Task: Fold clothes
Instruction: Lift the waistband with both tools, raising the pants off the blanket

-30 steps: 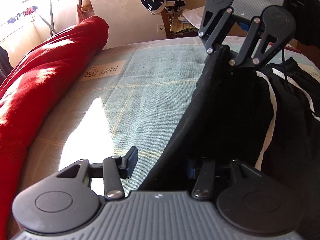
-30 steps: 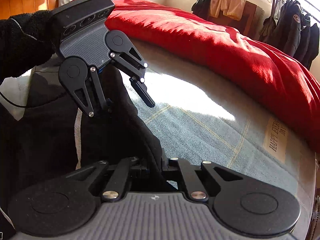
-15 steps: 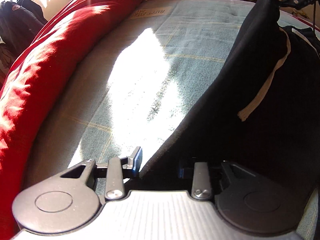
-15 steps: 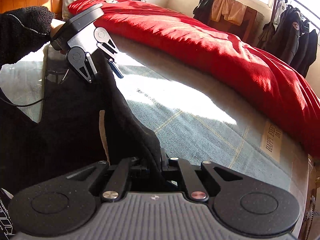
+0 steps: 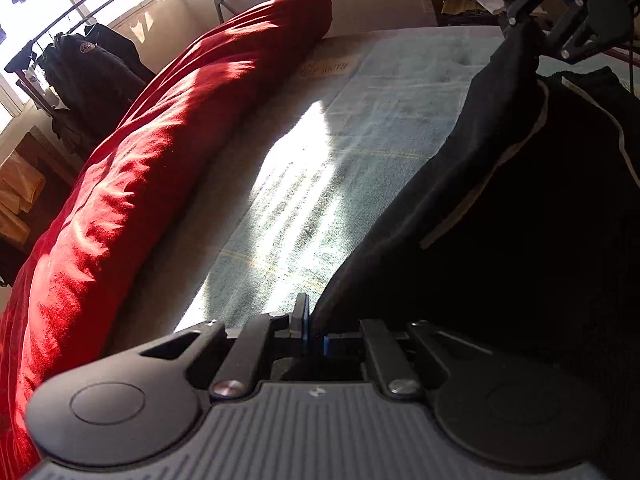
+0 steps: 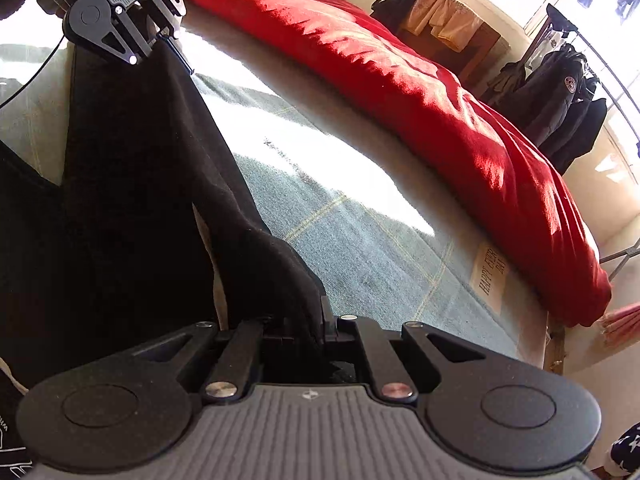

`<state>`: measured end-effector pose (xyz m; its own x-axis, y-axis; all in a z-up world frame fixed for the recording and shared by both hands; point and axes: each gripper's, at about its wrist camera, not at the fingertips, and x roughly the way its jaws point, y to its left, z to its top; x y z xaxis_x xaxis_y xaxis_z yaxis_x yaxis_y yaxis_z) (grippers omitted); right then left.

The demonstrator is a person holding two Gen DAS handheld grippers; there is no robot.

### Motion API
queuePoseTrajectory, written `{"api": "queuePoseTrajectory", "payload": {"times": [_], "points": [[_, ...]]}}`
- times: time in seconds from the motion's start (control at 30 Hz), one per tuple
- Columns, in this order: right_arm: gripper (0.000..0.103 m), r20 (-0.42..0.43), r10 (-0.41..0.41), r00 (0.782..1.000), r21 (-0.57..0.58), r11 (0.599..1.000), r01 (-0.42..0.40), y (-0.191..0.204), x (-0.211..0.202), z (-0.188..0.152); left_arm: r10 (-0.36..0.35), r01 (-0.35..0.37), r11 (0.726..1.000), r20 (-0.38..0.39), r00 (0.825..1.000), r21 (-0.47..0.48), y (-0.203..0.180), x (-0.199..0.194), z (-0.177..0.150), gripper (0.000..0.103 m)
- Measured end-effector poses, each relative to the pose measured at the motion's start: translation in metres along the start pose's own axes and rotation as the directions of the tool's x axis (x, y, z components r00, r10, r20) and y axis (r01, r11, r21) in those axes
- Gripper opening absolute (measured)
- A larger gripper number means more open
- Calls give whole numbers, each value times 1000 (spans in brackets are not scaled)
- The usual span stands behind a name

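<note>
- My left gripper (image 5: 316, 340), gaping a second ago, now pinches the black garment's (image 5: 520, 220) edge.
- My right gripper (image 6: 324, 320) stays clenched on it.
- The garment's edge hangs stretched between them over the bed (image 5: 360, 140); I judge it ready for folding.

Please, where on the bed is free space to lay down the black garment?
The blue-green blanket is bare between the red duvet and the black garment that both grippers, left and right, hold. The garment side is crowded with dark fabric.
</note>
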<state>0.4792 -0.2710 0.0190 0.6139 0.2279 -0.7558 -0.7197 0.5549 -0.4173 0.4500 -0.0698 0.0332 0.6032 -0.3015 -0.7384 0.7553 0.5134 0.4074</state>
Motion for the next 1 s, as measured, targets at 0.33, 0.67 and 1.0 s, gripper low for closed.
{"api": "queuePoseTrajectory", "payload": {"times": [0.33, 0.67, 1.0], "points": [[9, -30, -155, 987, 20, 988, 156, 27, -48, -13, -5, 3, 1000, 137, 991, 10, -34, -76, 8, 4], [9, -23, -203, 979, 142, 969, 204, 43, -93, -40, -41, 24, 997, 233, 972, 75, -79, -117, -2, 4], [9, -52, -229, 972, 291, 928, 234, 51, -117, -71, -202, 153, 968, 256, 945, 201, -122, -151, -2, 4]]}}
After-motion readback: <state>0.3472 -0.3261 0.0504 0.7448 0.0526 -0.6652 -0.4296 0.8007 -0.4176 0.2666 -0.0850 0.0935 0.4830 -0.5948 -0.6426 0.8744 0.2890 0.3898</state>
